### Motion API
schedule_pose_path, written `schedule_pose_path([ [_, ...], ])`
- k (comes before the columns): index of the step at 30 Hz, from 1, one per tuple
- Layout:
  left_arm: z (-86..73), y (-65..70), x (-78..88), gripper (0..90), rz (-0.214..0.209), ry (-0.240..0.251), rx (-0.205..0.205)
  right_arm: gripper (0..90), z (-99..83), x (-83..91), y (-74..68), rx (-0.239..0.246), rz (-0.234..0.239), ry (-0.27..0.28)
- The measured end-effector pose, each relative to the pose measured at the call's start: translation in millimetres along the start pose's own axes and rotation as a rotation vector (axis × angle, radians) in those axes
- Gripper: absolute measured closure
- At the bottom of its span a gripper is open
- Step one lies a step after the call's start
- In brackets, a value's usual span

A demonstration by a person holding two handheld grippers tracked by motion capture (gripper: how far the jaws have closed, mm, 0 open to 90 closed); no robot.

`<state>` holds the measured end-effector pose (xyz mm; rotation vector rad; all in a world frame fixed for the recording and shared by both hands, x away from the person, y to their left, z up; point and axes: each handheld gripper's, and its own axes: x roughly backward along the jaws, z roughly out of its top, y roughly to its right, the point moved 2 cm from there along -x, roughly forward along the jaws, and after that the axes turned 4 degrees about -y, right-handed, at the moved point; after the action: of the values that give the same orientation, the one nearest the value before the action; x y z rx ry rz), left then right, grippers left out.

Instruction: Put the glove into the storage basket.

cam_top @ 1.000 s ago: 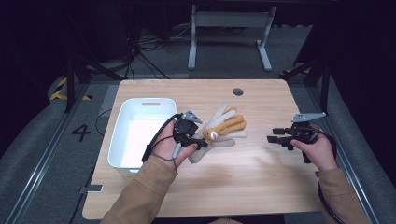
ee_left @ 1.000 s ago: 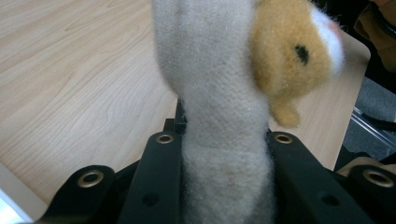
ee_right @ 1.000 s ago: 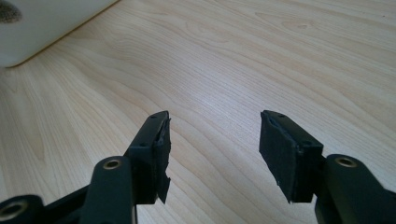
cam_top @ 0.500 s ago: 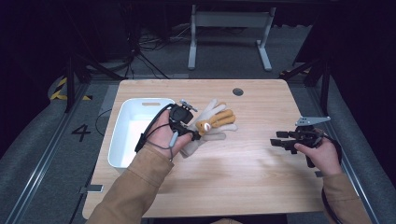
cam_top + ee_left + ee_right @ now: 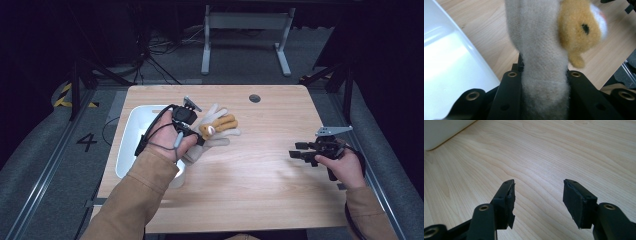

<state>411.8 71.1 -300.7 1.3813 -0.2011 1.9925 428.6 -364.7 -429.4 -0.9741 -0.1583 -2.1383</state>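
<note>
A plush toy (image 5: pixel 220 125), beige with an orange-brown animal part and a white patch, hangs just above the wooden table (image 5: pixel 260 185), right of the white bin (image 5: pixel 131 135). My left gripper (image 5: pixel 198 135) is shut on its beige part. In the left gripper view the beige cloth (image 5: pixel 539 50) is squeezed between the two black jaws of the left gripper (image 5: pixel 543 73), with the orange part (image 5: pixel 579 30) beyond it. My right gripper (image 5: pixel 296 153) is low over the table at the right, open. In the right gripper view, bare wood shows between the jaws of that gripper (image 5: pixel 539 192).
The white bin's bright inside (image 5: pixel 446 65) lies close on the left of the held toy, and its corner (image 5: pixel 444 130) is far off in the right gripper view. A dark round hole (image 5: pixel 255 98) sits near the table's far edge. Metal frames and cables stand behind the table.
My left hand has lifted the plush toy and carried it left and away, toward the white bin. The right gripper has hardly moved and stays open.
</note>
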Motion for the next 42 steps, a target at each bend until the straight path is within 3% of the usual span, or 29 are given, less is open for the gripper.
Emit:
schedule_pose_path([
  [5,-1.7,-4.6,6.5,75.6,0.026,-0.007,0.021,43.5,2.3,-4.4,-1.9,0.01,0.026,-0.006],
  [14,-9.8,-16.2,23.7,75.6,0.063,0.021,0.091,43.5,13.0,-18.7,-4.7,0.038,0.058,-0.02],
  [22,-21.9,-28.2,40.6,75.6,0.098,0.039,0.17,43.2,26.0,-26.5,-4.1,0.05,0.07,-0.025],
  [24,-24.1,-31.4,44.9,75.6,0.098,0.043,0.207,43.2,29.9,-30.1,-3.9,0.053,0.075,-0.03],
  [26,-24.6,-32.5,46.5,75.6,0.099,0.038,0.221,43.2,31.3,-32.4,-3.9,0.056,0.08,-0.032],
  [31,-25.6,-41.7,52.9,75.4,0.112,0.055,0.297,43.1,32.2,-34.7,-4.5,0.056,0.086,-0.035],
  [33,-25.6,-43.5,53.5,75.4,0.124,0.054,0.305,42.9,32.1,-34.6,-4.5,0.056,0.087,-0.036],
  [35,-25.6,-47.8,54.4,75.4,0.145,0.053,0.343,42.5,32.0,-33.7,-4.4,0.06,0.086,-0.036],
  [42,-25.3,-53.1,56.5,75.4,0.152,0.055,0.389,42.4,30.5,-32.3,-3.8,0.057,0.083,-0.035],
])
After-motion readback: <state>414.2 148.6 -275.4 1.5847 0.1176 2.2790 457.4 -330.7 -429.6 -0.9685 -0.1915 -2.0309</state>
